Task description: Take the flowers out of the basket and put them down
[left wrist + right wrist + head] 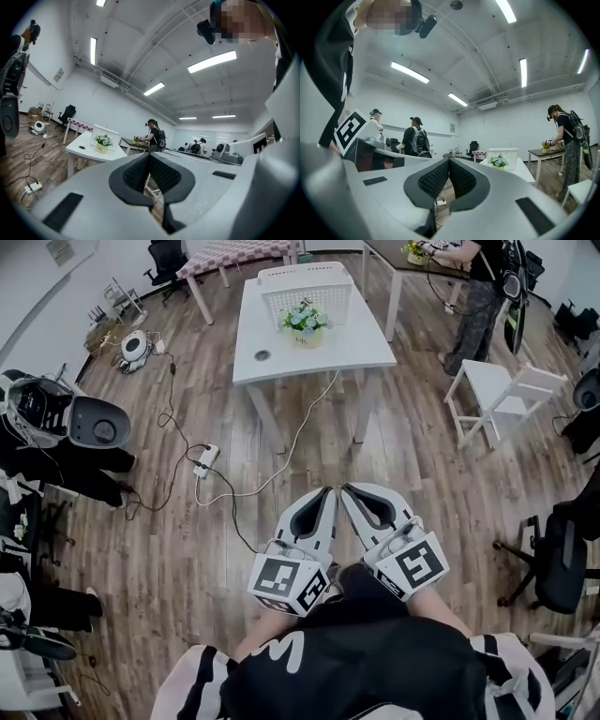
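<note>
A small pot of white and blue flowers (306, 322) stands on the white table (356, 343) just in front of a white lattice basket (307, 282). Both grippers are held close to my body, far from the table, with a stretch of wooden floor between. My left gripper (329, 491) is shut with nothing between its pads. My right gripper (345, 488) is right beside it, also shut and empty. In the left gripper view the flowers (103, 140) and basket (108, 132) show small beyond the left gripper (150, 157). The right gripper view shows the flowers (498, 161) past the right gripper (449, 162).
A power strip (204, 459) and cables trail over the floor between me and the table. A white chair (502, 395) stands right of the table, and a person (480, 292) works at another table behind it. A black office chair (561, 559) is at my right.
</note>
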{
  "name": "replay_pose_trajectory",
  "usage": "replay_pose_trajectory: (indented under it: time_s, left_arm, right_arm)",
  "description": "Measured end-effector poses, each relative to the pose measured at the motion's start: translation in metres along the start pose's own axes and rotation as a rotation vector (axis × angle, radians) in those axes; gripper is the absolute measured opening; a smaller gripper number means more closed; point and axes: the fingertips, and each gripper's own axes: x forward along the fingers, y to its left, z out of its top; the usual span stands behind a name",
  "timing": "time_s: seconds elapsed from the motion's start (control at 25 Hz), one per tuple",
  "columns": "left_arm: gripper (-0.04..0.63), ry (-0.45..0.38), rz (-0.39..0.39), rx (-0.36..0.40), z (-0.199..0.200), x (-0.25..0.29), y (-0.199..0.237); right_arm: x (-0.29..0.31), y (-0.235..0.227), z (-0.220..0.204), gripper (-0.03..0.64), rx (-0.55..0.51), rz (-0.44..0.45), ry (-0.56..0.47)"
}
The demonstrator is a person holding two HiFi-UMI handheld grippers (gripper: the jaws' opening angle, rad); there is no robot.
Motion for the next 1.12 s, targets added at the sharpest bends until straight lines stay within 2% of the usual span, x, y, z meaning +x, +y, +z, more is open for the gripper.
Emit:
replay_pose_trajectory:
  time_s: [0.2,0.56,0.76,1.12]
  left_arm:
    - [0.006,-0.012,0.001,0.002,0.003,-0.014,-0.015]
    - [0.006,0.022,-0.017,-0.015,-0.011,-0.028,-0.034]
    - [0.006,0.013,-0.014,-0.004,-0.007,-0.033,-0.036]
    - [0.006,0.008,-0.01,0.005,-0.006,-0.042,-0.033]
  right_arm:
    - [-0.012,0.011,0.005,0.017,-0.01,-0.003,0.017]
    - [-0.033,0.018,0.001,0.017,0.004,-0.018,0.031]
    - [-0.038,0.02,-0.003,0.017,-0.041,-0.025,0.066]
    - [-0.04,0.027,-0.004,0.017,-0.016,-0.027,0.062]
